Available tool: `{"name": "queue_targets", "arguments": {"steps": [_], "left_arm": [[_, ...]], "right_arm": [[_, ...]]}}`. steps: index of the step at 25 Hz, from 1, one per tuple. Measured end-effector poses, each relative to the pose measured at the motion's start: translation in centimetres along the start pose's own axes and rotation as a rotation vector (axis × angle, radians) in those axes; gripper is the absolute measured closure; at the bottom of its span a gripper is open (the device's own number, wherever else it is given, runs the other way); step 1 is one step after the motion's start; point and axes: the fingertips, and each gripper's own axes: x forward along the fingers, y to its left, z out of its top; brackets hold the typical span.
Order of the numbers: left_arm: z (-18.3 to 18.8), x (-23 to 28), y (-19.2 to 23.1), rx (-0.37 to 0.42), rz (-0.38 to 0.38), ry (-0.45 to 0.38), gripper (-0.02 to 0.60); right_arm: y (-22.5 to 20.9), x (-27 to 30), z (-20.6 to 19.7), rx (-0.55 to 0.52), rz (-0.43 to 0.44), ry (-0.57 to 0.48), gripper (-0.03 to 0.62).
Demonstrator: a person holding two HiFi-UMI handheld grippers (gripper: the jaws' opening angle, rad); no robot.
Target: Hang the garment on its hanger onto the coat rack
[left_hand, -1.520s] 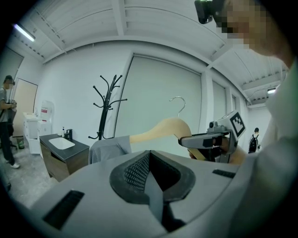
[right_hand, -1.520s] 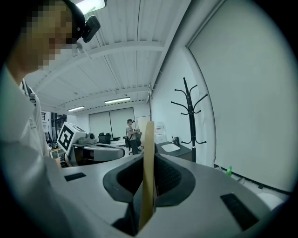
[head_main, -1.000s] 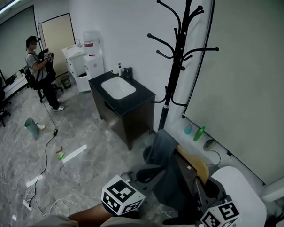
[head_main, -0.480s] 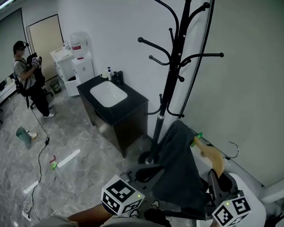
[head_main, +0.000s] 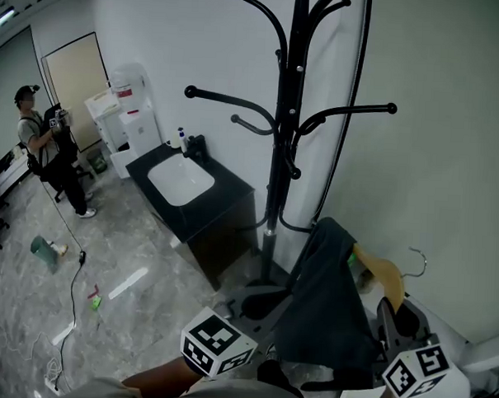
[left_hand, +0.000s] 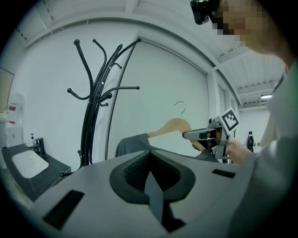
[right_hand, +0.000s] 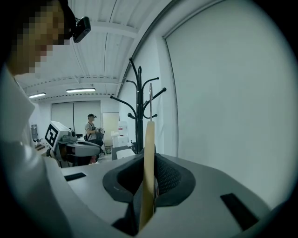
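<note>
The right gripper (right_hand: 148,193) is clenched on the lower part of a wooden hanger (head_main: 385,277), whose edge stands upright between its jaws in the right gripper view. The hanger's metal hook (head_main: 417,260) points up, close to the pale wall on the right. A dark grey garment (head_main: 327,309) drapes from the hanger's left shoulder and hangs down between the two grippers. The left gripper (left_hand: 152,188) has its jaws pressed together with nothing seen between them; in the head view its nose sits right at the near left edge of the garment, and whether it touches the cloth is unclear.

The black coat rack (head_main: 286,121) stands just beyond the garment, its curved arms spreading left and right above it. The hanger is not on any arm. To the left of the rack is a black cabinet (head_main: 224,213) with a white sink (head_main: 180,181) set in its top. Far left, a person (head_main: 39,142) stands on the grey floor (head_main: 47,292).
</note>
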Motion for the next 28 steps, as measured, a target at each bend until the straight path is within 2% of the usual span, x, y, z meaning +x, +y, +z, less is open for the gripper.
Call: {"name": "queue_targets", "arguments": {"steps": [8, 12, 18, 28], "left_arm": [[3.4, 9.3, 4.0, -0.014, 0.055, -0.012, 0.577], [4.1, 11.8, 6.1, -0.018, 0.101, -0.009, 0.577], [5.2, 13.1, 9.0, -0.007, 0.169, 0.0, 0.577], [6.6, 12.7, 12.6, 0.019, 0.209, -0.01, 0.577]], "right_arm": [[-7.6, 6.2, 4.2, -0.102, 0.02, 0.019, 0.53], [-9.7, 10.6, 5.5, -0.134, 0.068, 0.013, 0.53], [-10.4, 16.9, 6.8, -0.175, 0.133, 0.005, 0.53], [-8.9, 25.7, 9.3, -0.205, 0.225, -0.023, 0.53]]}}
